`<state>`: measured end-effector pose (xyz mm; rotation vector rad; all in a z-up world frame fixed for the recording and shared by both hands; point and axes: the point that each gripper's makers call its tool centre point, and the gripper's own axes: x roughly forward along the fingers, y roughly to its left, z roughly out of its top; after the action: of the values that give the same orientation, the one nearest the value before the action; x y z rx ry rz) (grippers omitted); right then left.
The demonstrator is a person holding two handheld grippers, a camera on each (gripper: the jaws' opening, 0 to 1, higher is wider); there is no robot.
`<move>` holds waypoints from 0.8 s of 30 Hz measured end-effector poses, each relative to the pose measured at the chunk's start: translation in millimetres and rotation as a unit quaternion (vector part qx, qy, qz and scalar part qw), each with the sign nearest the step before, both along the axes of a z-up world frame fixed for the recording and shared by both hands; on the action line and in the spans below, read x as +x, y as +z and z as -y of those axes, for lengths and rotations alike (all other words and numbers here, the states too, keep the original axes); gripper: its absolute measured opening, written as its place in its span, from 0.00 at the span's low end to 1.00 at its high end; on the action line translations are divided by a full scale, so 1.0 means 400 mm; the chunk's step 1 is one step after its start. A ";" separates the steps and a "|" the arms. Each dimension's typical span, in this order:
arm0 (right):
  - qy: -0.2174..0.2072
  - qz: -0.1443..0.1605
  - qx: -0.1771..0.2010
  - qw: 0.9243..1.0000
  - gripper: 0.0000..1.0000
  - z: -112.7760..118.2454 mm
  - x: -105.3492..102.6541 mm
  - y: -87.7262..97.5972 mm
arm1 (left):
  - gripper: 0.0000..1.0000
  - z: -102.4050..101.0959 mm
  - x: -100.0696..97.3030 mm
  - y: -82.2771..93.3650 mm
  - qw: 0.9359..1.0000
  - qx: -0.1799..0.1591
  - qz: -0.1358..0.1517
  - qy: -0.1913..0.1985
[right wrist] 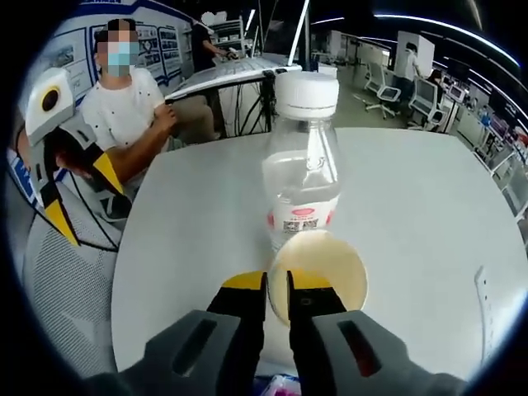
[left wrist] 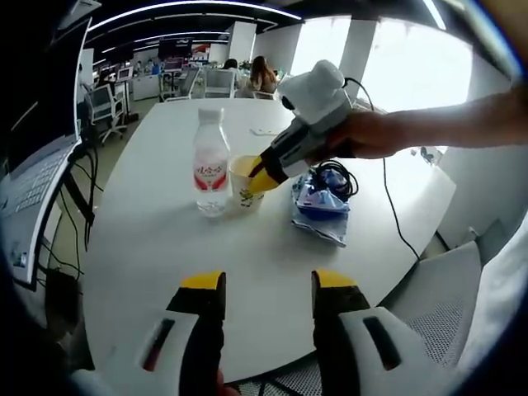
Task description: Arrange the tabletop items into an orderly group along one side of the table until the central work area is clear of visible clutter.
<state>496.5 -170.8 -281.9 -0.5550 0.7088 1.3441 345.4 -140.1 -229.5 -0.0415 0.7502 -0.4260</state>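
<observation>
A clear water bottle [left wrist: 212, 161] with a red-and-white label stands upright on the white round table [left wrist: 165, 239]. Touching its right side is a cream paper cup [left wrist: 243, 188]. My right gripper [left wrist: 262, 175] reaches in from the right and is shut on the cup's rim. In the right gripper view the cup [right wrist: 326, 266] sits just in front of the bottle [right wrist: 305, 165], its rim pinched between my right gripper's [right wrist: 277, 289] jaws. My left gripper [left wrist: 268, 285] hovers open over the near table edge, holding nothing; it appears as the left gripper [right wrist: 82, 198] at far left.
A blue packet [left wrist: 320, 206] and a coiled black cable [left wrist: 334, 177] lie right of the cup. A laptop [left wrist: 33, 190] stands at the left, a mesh chair [left wrist: 445, 289] at the right. A person [right wrist: 132, 115] sits at the table's far side.
</observation>
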 end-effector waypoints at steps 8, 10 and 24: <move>-0.007 0.001 0.014 1.000 0.09 0.001 -0.001 0.031 | 0.41 0.002 0.002 0.004 1.000 0.001 0.003 -0.002; -0.010 0.002 0.017 1.000 0.09 0.004 -0.001 0.039 | 0.41 0.004 0.003 0.007 1.000 0.000 0.004 -0.003; -0.041 0.000 0.060 0.997 0.10 0.039 -0.005 0.124 | 0.41 0.026 0.003 0.014 1.000 0.003 0.010 -0.022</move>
<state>494.3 -186.2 -232.2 -0.4253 0.6405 1.3002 346.5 -150.3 -224.1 -0.0162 0.7336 -0.4648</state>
